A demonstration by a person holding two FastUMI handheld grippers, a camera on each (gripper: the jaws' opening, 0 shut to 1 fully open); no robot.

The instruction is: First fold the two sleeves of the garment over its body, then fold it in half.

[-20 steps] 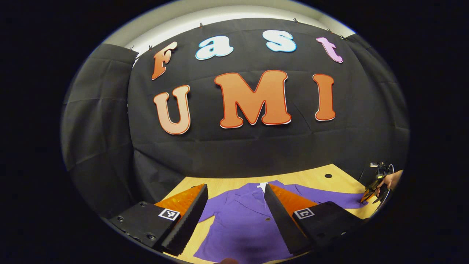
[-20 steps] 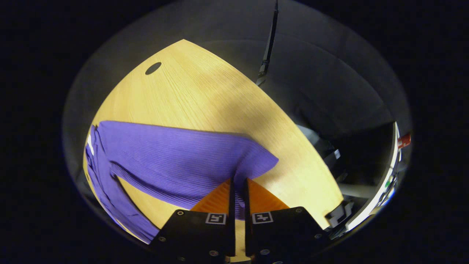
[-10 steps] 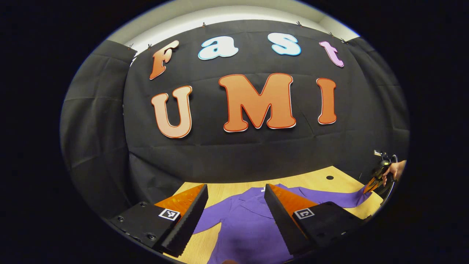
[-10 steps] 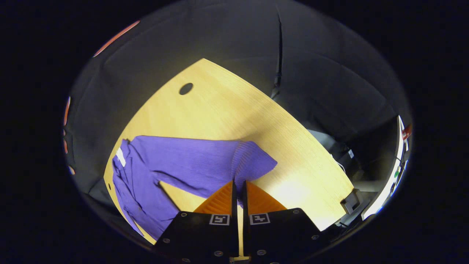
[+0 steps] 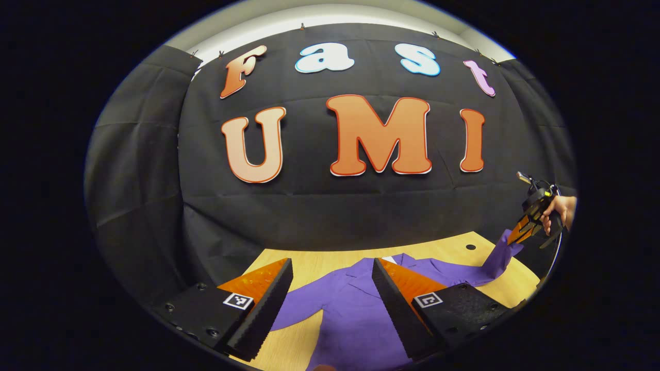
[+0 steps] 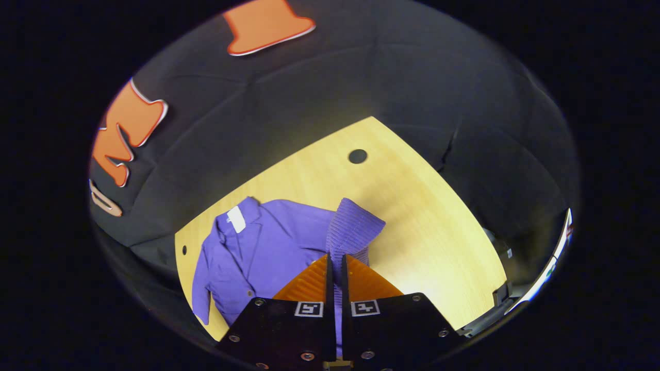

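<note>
Right gripper: our right gripper is clamped on the cuff end of one sleeve, both fingers pressing the ribbed cloth between them. We hold it raised off the table so the sleeve can swing over the body without dragging.
Same gripper from afar: in the left gripper view we see the right gripper and the hand holding it at the far right edge, with the sleeve rising to it from the tabletop.
Left gripper: our left gripper hangs with its jaws wide apart and grips nothing. We judge it waits above the near part of the garment, ready for the other sleeve or to steady the body.
Garment: the purple garment lies flat on the wooden table, collar toward the booth wall, front side up with a white tag at the neck. In the left gripper view its body shows between and below the open fingers.
Step in hand: we judge this to be the first sleeve fold, begun but not laid down; the halving fold is not yet done.
Count of garments: one.
Count of sleeves: two, one lifted, one lying on the table on the garment's other side.
Count of grippers: two.
Count of holes in the table: two, one large and one small near the edge.
</note>
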